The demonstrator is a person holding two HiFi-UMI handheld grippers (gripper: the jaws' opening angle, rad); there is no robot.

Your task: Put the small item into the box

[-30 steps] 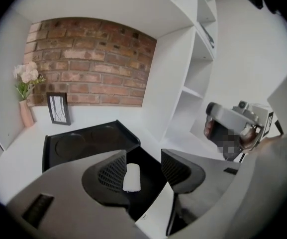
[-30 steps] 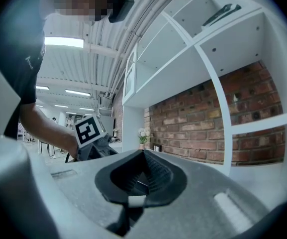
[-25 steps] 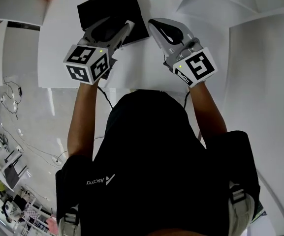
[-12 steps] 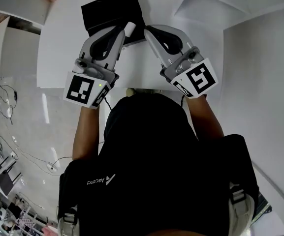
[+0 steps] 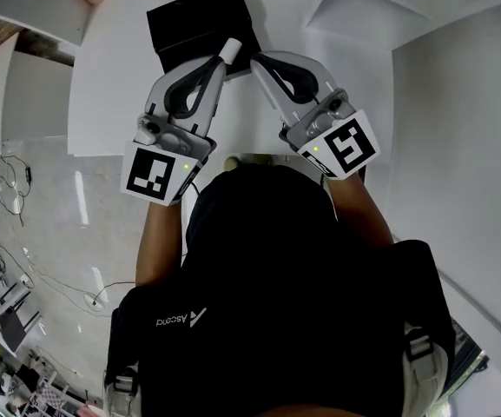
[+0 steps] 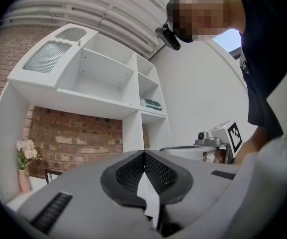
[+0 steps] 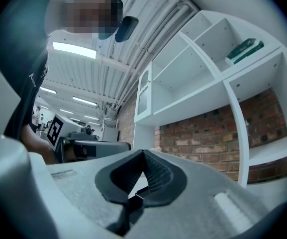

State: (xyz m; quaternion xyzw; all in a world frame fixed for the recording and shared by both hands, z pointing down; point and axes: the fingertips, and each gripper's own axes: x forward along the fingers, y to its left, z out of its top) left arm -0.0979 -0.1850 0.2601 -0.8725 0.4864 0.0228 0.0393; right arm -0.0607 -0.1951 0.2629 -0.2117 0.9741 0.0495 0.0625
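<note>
A black box (image 5: 200,23) lies flat on the white table (image 5: 111,85), at its far side. My left gripper (image 5: 224,61) points up and away just in front of the box's near edge and is shut on a small white item (image 5: 230,51) that sticks out past its tips. In the left gripper view the white item (image 6: 148,199) shows as a pale sliver pinched between the dark pads (image 6: 128,176). My right gripper (image 5: 257,60) sits close beside it, at the box's near right corner, jaws together. In the right gripper view (image 7: 143,154) I see nothing clearly held.
A white shelf unit (image 6: 108,78) against a brick wall (image 6: 73,138) stands beyond the table, with a vase of flowers (image 6: 23,158) at the left. White panels (image 5: 380,7) lie at the far right. Cables (image 5: 16,168) trail on the floor to the left.
The left gripper's jaws have closed on the small white item. Both grippers have drawn back toward the person and tipped upward, so their marker cubes sit lower in the head view.
</note>
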